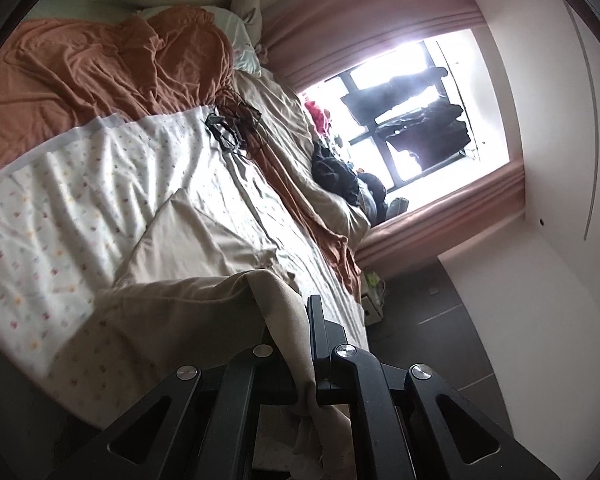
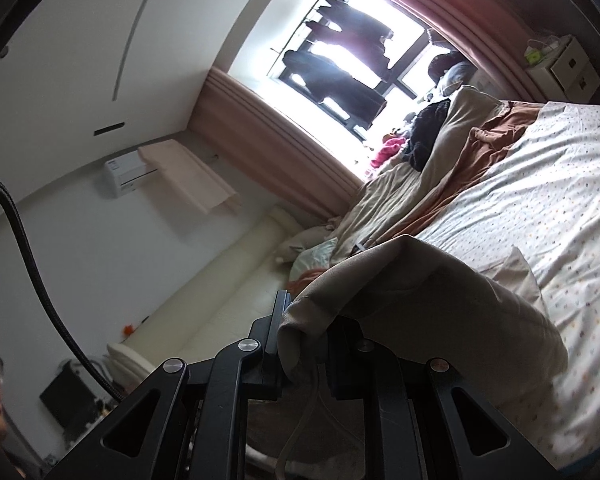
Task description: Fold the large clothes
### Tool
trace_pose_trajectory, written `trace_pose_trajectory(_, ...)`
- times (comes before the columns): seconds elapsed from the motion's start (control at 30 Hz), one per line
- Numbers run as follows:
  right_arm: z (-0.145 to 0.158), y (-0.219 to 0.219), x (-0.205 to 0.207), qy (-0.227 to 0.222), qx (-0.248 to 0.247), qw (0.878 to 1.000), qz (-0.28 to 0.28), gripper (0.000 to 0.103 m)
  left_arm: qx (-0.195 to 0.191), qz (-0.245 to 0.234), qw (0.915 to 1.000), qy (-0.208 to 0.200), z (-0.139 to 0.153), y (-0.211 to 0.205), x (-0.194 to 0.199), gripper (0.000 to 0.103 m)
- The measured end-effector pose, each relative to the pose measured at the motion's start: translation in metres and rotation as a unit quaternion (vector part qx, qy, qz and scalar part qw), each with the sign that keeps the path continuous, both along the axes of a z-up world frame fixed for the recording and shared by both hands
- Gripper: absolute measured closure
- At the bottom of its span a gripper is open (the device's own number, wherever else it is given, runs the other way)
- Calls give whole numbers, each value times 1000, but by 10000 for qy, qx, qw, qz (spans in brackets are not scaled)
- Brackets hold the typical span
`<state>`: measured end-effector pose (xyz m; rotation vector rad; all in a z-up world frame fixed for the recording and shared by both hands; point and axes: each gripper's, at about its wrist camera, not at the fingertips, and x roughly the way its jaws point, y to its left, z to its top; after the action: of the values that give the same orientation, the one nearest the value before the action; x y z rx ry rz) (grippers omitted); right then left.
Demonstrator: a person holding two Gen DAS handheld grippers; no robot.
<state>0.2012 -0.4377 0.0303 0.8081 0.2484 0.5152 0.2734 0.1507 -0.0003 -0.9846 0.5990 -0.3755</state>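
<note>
**Beige garment pinched at both ends above the bed**

While both cameras sit rolled well over, so the bed runs tilted across each view, the left gripper reaches forward and dips slightly, its jaws clamped tight on a thin edge of the beige garment. Over in the right wrist view, the right gripper points about level, jaws pinching a thicker bunched fold of that same beige garment. The cloth is lifted at the grippers and drapes down onto the dotted white sheet. Its long axis appears to stretch between the two grippers. An orange blanket lies crumpled farther up the bed.
</note>
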Motion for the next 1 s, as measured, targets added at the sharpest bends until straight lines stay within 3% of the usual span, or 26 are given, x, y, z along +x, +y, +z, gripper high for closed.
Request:
trace_pose_trajectory(0.23,8,-4,62,173,-148,9997,-77,87,40,191,9996,191,-6,0,61,101)
trace_pose_trajectory(0.43,-2,-2,114,508,-289,9982,-114,87,119,301,9982,502,-30,0,109,101)
trace_pose_trajectory(0.67,-36,-4,160,961,-304,9948,-162,87,167,307,9954,892,-68,-3,159,100)
trace_pose_trajectory(1.0,-92,-2,215,1670,-258,9852,-291,83,202,346,9853,1659,-144,-6,214,100)
